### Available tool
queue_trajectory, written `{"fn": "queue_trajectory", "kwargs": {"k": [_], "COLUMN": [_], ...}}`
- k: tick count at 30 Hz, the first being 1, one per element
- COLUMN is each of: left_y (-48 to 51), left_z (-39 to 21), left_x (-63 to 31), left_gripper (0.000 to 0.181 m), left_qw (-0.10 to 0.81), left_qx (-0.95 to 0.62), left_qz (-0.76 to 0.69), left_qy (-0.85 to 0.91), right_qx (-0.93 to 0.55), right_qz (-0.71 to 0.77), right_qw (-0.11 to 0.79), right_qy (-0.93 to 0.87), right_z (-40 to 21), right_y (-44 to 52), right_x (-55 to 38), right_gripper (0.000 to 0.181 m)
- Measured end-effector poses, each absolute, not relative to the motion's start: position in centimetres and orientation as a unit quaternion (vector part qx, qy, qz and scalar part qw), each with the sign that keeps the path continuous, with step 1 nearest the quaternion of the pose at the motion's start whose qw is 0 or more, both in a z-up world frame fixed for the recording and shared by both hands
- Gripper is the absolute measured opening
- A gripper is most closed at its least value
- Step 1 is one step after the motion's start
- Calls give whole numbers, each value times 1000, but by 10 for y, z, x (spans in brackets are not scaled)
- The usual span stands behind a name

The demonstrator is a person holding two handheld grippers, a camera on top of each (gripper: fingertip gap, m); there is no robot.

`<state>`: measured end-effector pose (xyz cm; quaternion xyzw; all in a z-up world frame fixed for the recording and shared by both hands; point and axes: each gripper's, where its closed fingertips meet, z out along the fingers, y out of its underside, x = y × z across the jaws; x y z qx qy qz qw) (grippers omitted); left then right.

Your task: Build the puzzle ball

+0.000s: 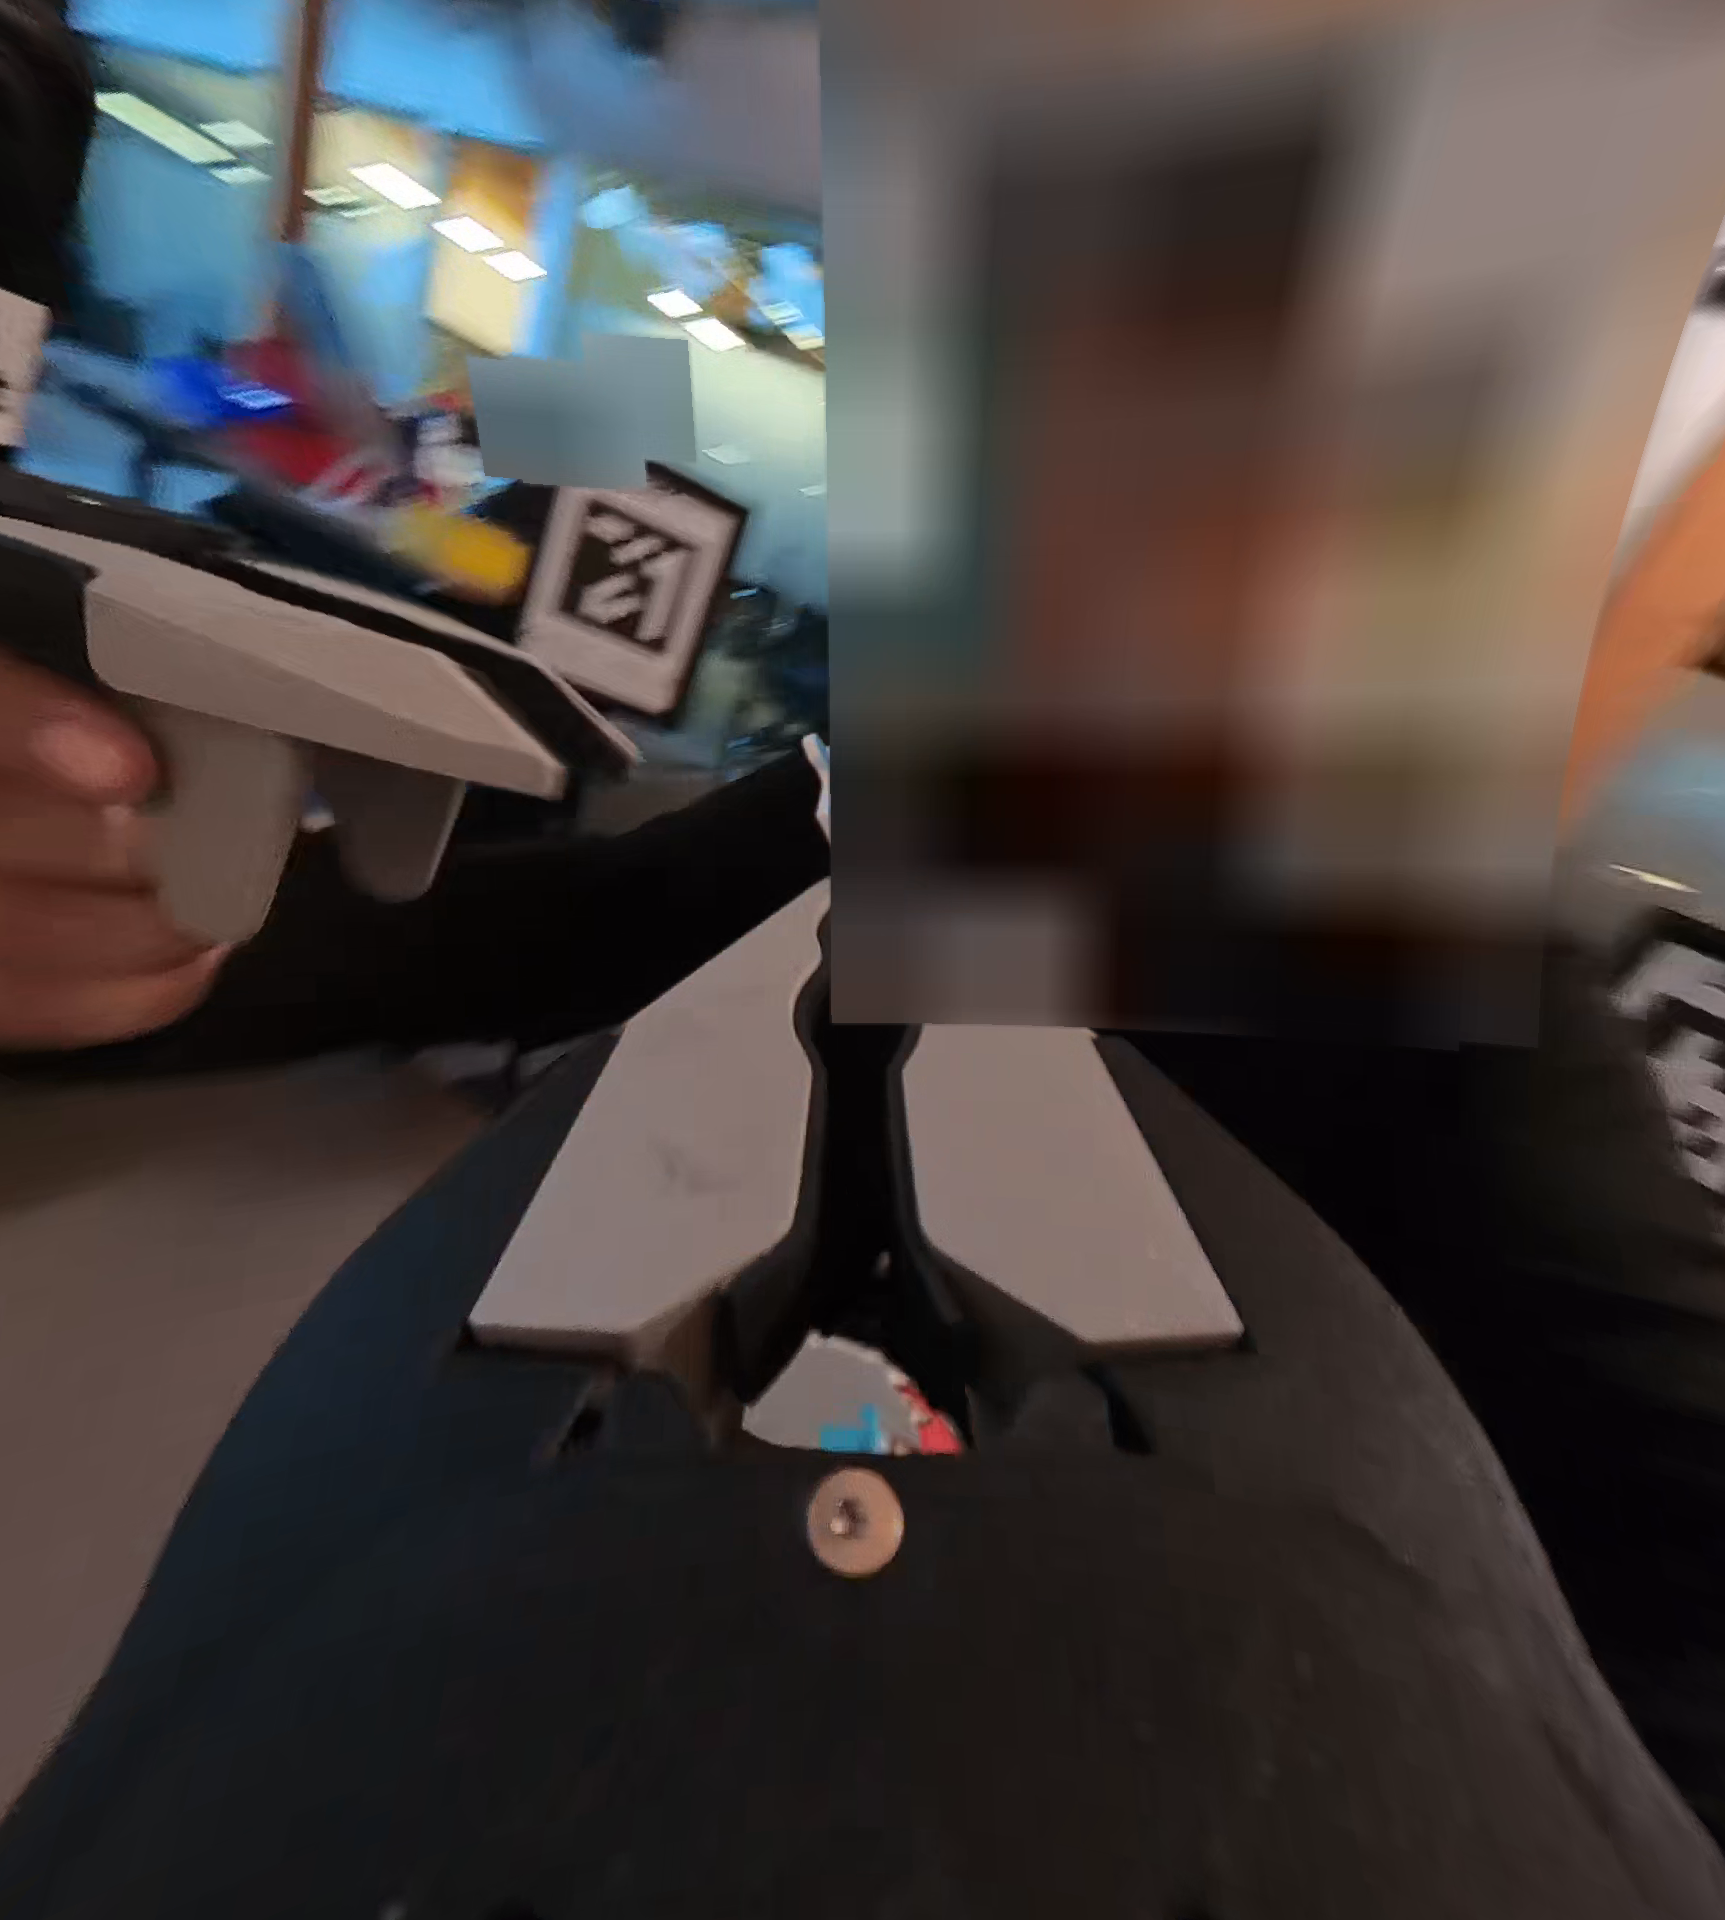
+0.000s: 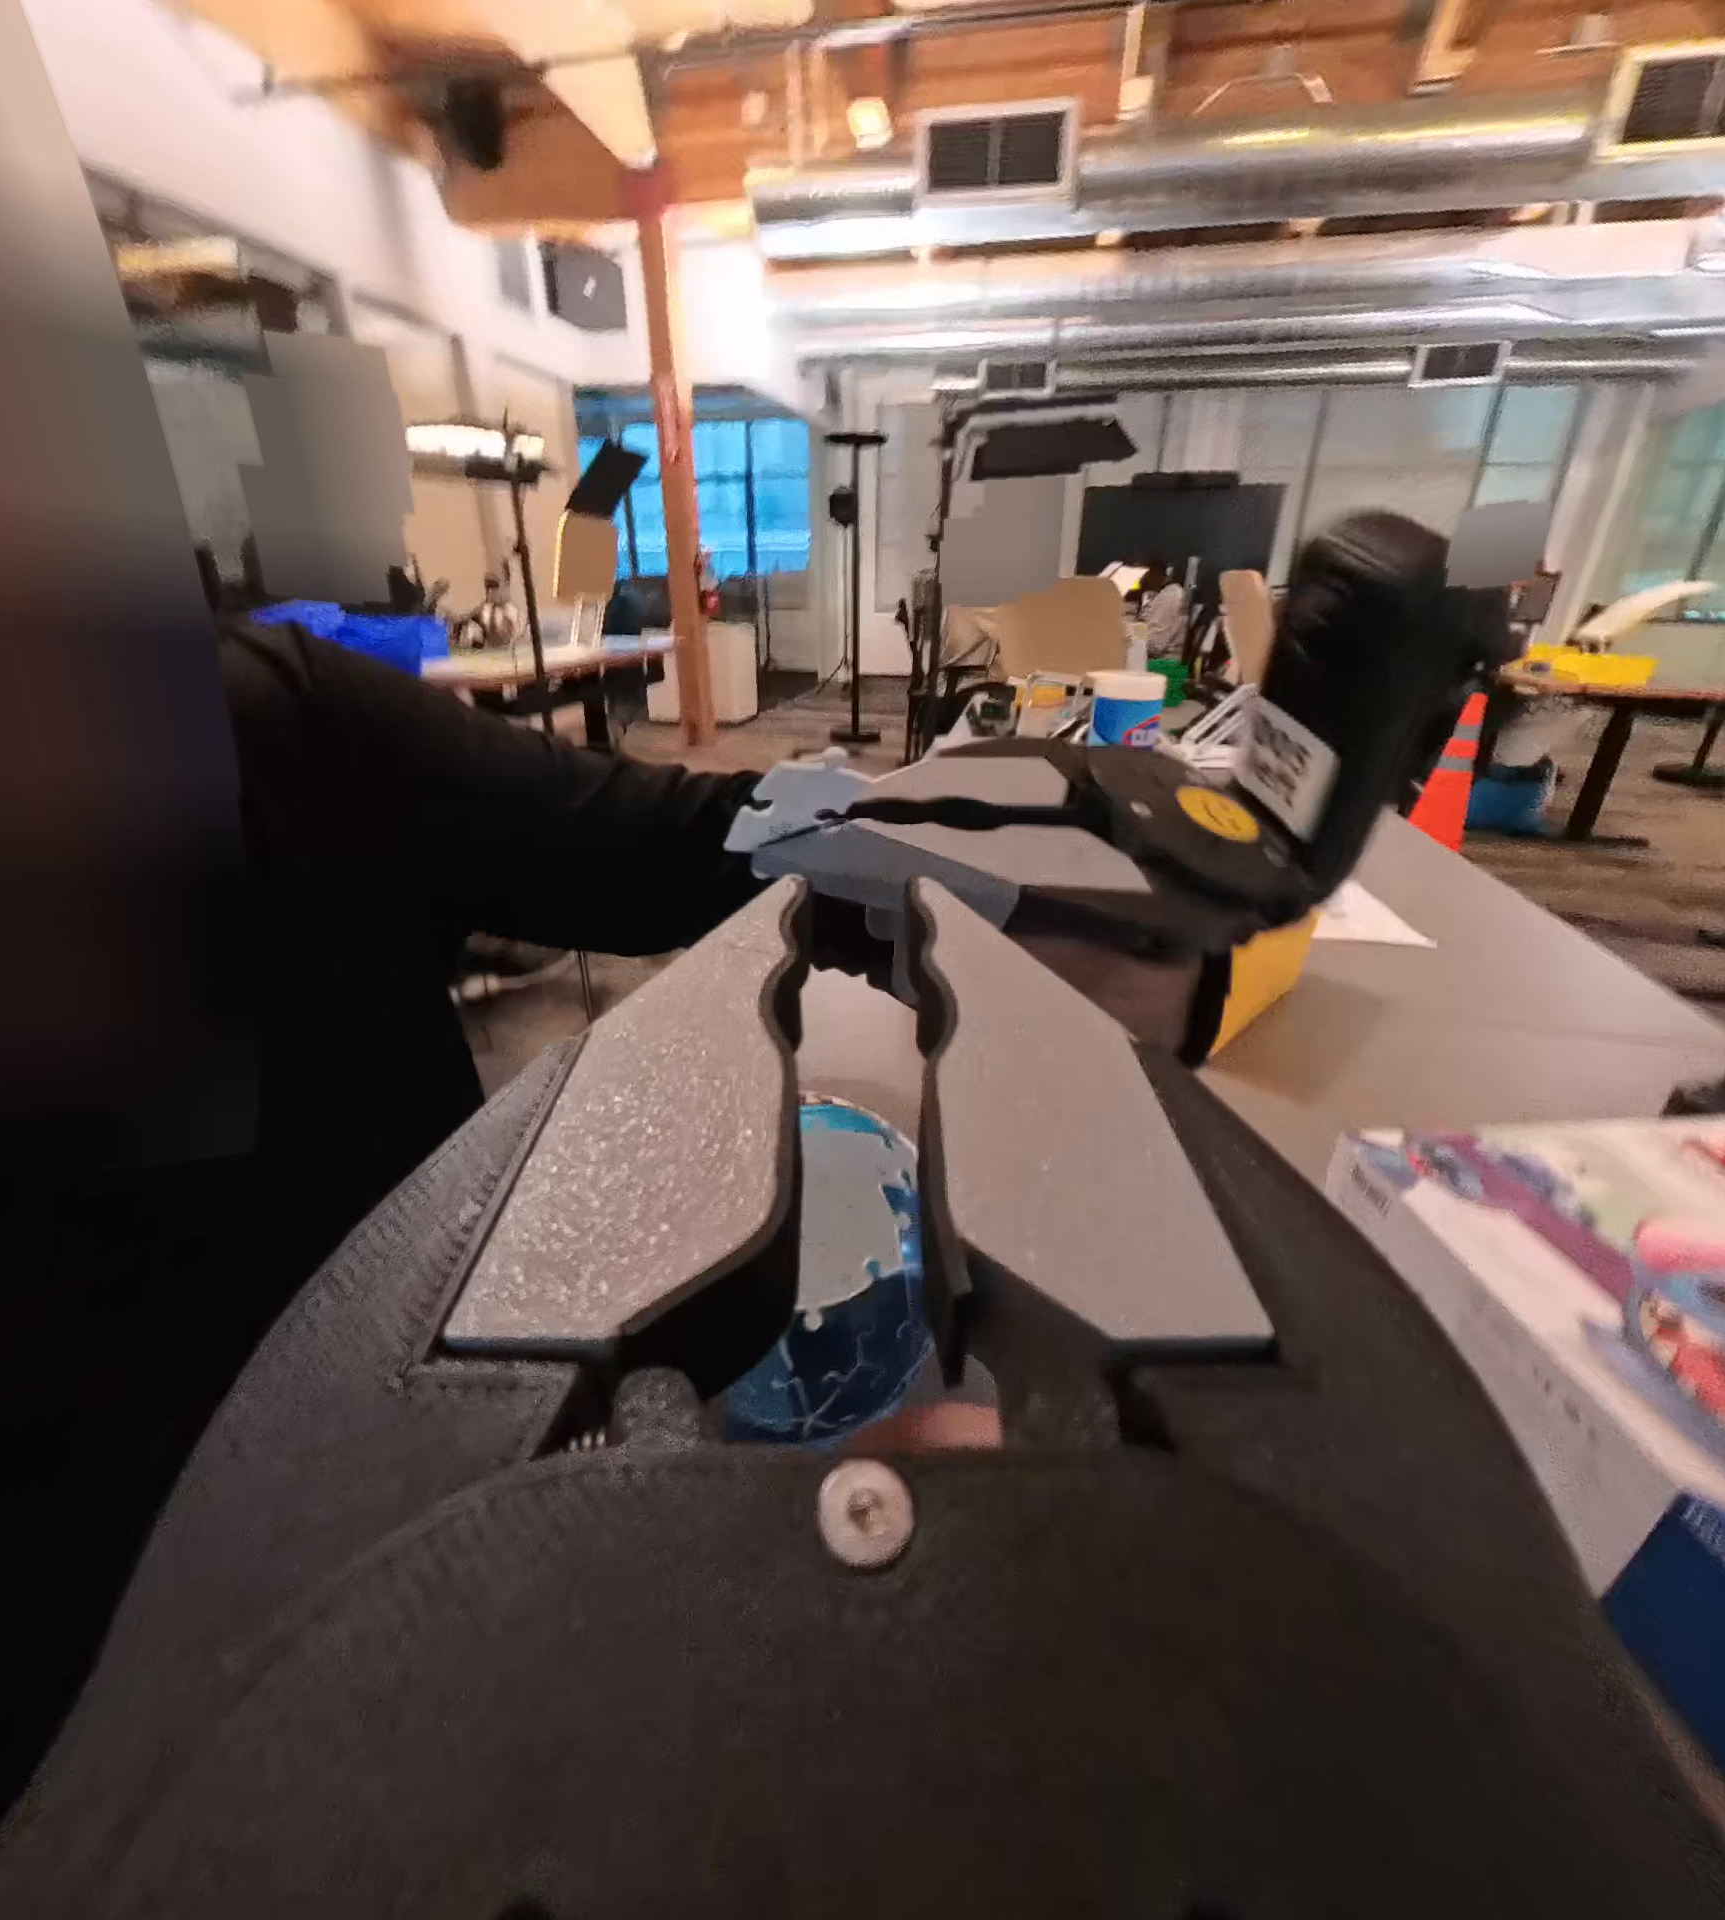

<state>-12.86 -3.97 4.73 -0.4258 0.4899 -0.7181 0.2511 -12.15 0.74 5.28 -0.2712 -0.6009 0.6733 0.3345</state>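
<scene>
The partly built puzzle ball [image 2: 853,1247], a blue and white globe, shows low between my right gripper's fingers, with a fingertip at its lower edge. My right gripper [image 2: 860,904] has its jaws a narrow gap apart, with its tips just under the left gripper [image 2: 837,816]. The left gripper is shut on a light blue puzzle piece [image 2: 796,805] that sticks out past its tips. A grey-blue bit [image 2: 889,945] lies against one right fingertip. In the left wrist view, a mosaic patch hides the tips of my left gripper [image 1: 858,1029]. The hand-held right gripper [image 1: 525,748] is at the left.
A colourful puzzle box [image 2: 1616,1299] lies on the grey table [image 2: 1460,1018] at the right. A yellow object [image 2: 1263,966] sits behind the left gripper. A person's black sleeve [image 2: 473,810] crosses from the left. An orange cone [image 2: 1455,779] stands beyond the table. My hands' fingertips stand some 5 cm from each other. Left tips and right tips are each some 15 cm from the partly built puzzle ball [image 2: 853,1247].
</scene>
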Motion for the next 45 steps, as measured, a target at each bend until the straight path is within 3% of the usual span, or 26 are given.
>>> {"fn": "queue_trajectory", "kwargs": {"k": [6, 14, 17, 19, 20, 23, 28, 36, 45], "left_y": [-54, -61, -54, -44, -37, -10, 36, 31, -7], "left_z": [57, 54, 54, 55, 53, 49, 21, -14, -6], "left_x": [-128, -135, -138, -145, -149, -168, -201, -244, -234], "left_gripper": [0, 1, 11, 13, 6, 15, 32, 46, 33], "left_qw": [231, 194, 210, 238, 260, 324, 485, 582, 601], "left_qx": [-374, -363, -368, -372, -380, -416, -574, -733, -735], "left_qz": [-750, -777, -781, -783, -779, -766, -578, -147, -109], "left_qy": [494, 476, 459, 437, 426, 368, 318, 318, 293], "right_qx": [-166, -77, -83, -110, -122, -178, -260, -347, -341], "right_qz": [643, 650, 660, 664, 667, 644, 598, 504, 471], "right_qw": [339, 310, 315, 311, 310, 336, 344, 365, 353], "right_qy": [-667, -690, -677, -670, -666, -664, -676, -702, -733], "right_z": [77, 73, 75, 77, 78, 76, 58, 26, 13], "right_y": [-31, -50, -43, -36, -32, -16, 8, 18, -7], "right_x": [-138, -145, -151, -160, -162, -176, -194, -222, -226], "right_gripper": [20, 15, 3, 2, 0, 0, 0, 0, 0]}}
